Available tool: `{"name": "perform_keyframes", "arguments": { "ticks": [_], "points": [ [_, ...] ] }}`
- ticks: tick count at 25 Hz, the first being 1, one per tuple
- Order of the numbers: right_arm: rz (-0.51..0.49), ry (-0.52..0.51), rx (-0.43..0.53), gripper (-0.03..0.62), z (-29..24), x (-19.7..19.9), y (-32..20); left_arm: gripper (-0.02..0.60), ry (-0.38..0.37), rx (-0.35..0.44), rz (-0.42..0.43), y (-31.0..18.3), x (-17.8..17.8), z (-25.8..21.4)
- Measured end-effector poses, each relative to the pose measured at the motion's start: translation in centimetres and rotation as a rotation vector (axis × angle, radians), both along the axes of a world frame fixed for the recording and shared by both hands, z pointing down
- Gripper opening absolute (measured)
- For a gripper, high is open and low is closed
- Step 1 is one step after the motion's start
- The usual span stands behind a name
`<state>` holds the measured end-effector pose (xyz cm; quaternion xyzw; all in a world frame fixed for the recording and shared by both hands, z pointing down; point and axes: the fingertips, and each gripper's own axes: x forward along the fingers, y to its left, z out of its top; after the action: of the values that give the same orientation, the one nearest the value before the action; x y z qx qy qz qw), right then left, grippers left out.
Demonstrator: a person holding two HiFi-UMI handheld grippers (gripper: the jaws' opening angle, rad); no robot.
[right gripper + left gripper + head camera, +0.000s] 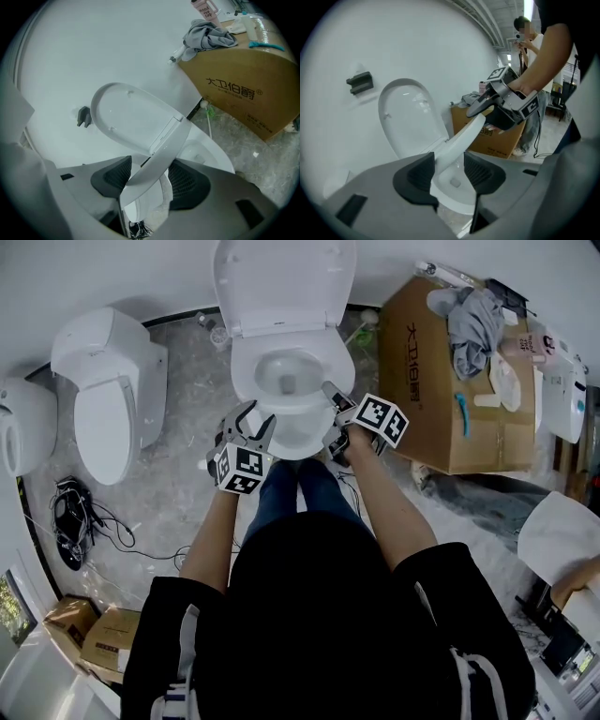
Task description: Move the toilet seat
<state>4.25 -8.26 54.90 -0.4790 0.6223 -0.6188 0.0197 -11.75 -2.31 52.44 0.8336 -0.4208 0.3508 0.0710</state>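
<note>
The white toilet seat (298, 439) is lifted at a slant off the bowl (246, 371), while the lid (281, 282) stands upright against the wall. My right gripper (336, 418) is shut on the seat's right front rim; in the right gripper view the seat (161, 157) crosses between both pads of that gripper (149, 176). At the seat's left front is my left gripper (253, 423). In the left gripper view the seat (459, 140) lies between the jaws of this gripper (449, 171), against the left pad, with a gap to the right pad. The right gripper (480, 110) shows there too, clamped on the rim.
A second toilet (108, 395) stands to the left. At the right a cardboard box (441, 418) carries a grey cloth (473, 324) and small items. Cables (70, 512) lie on the floor at left, small boxes (94, 634) lower left. A person (525, 37) stands behind.
</note>
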Motion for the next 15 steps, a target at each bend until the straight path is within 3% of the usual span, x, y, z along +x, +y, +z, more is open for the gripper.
{"name": "perform_keyframes", "arguments": {
  "ticks": [4,10,15],
  "points": [
    [-0.013,-0.005,0.002,0.267,-0.6,-0.2,-0.6,0.189,-0.084,0.018,0.069,-0.9,0.2,-0.3],
    [-0.121,0.021,0.032,0.319,-1.6,-1.1,-1.1,0.186,-0.106,0.014,0.106,-2.0,0.2,-1.1],
    [-0.174,0.041,0.067,0.333,-2.9,-1.0,-0.7,0.186,-0.109,0.014,0.09,-2.7,0.1,-1.6]
  ]
}}
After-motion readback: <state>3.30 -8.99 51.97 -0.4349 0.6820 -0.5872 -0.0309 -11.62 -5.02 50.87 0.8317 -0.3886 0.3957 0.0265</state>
